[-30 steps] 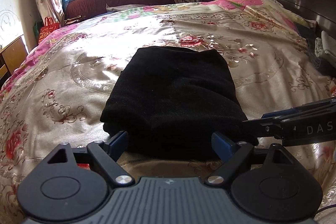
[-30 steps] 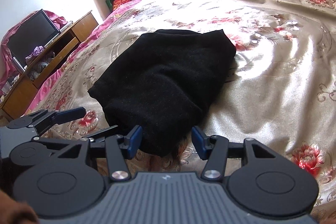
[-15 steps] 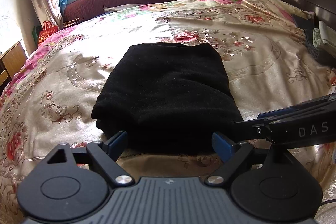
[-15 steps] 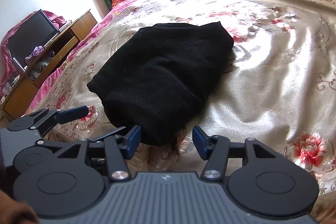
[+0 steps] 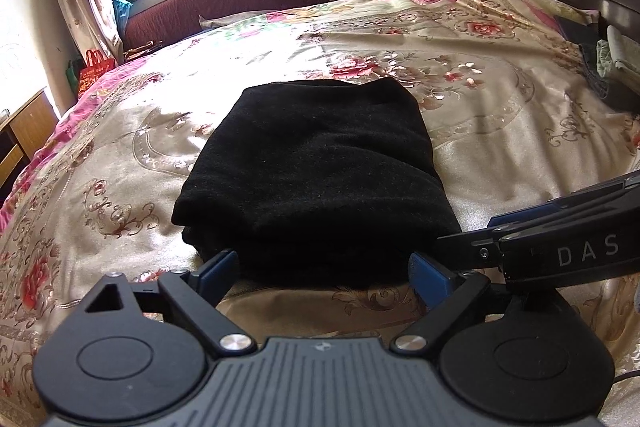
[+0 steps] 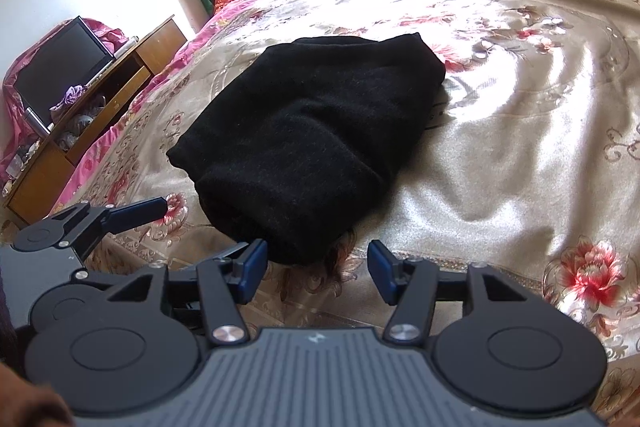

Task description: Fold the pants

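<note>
Honestly, from where I'm standing this looks pretty much done. The pants (image 5: 316, 171) are sitting in the middle of the frame as a compact black rectangle, stacked in a few thick layers, lying flat on the bed (image 5: 500, 131) with its shiny floral cover. In the right wrist view the same bundle (image 6: 312, 143) runs diagonally from centre toward the upper right, and its edges look reasonably squared, though the near end bulges a bit and seems a little rounder than the far end.

The left hand-held gripper (image 5: 324, 273) has its blue fingers spread wide apart, sitting low in the frame just in front of the near edge of the bundle, with nothing between them. The right hand-held gripper (image 6: 316, 269) is the same story: fingers apart, empty, parked at the bottom centre just short of the near corner of the fabric. I can't tell if either fingertip is brushing the cloth or just beside it; the black-on-black makes it murky.

You can see each tool poking into the other's camera too, the right one at the lower right of the left view, and the left one at the lower left of the right view.

My read: folding's finished or one tidy-up away. Maybe a pat-down on that puffy near end, otherwise nothing obvious left.
</note>
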The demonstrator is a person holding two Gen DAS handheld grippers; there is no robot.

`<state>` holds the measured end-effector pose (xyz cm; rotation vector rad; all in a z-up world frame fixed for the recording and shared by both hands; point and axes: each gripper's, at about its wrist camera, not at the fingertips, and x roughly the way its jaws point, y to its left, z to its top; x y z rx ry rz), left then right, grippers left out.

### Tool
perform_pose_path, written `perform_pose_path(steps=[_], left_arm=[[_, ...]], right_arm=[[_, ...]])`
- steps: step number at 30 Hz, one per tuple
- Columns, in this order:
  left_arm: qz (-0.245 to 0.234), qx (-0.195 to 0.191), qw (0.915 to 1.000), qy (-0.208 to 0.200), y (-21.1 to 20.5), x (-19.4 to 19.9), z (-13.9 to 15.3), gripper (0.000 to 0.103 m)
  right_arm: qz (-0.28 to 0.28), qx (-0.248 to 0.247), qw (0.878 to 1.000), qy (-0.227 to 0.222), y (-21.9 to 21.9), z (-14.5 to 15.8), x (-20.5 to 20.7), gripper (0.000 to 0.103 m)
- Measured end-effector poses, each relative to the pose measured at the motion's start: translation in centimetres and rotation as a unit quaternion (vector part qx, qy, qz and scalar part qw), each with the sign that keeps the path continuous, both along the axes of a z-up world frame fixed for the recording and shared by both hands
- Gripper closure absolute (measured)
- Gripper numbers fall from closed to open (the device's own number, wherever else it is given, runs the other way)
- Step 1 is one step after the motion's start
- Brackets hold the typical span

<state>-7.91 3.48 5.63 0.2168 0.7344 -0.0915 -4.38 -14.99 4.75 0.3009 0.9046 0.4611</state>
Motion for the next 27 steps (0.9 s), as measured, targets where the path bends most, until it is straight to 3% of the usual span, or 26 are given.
perform_pose_path(steps=[10, 27], left_arm=[[0.026, -0.018, 0.9994, 0.012, 1.0, 0.1, -0.3, 0.000], [0.041, -0.008, 0.9990, 0.014, 1.1, -0.4, -0.7, 0.000]], right_arm=[[-0.004, -0.003, 1.000, 0.000, -0.2, -0.2, -0.4, 0.046], [0.002, -0.006, 1.000, 0.002, -0.2, -0.5, -0.4, 0.045]])
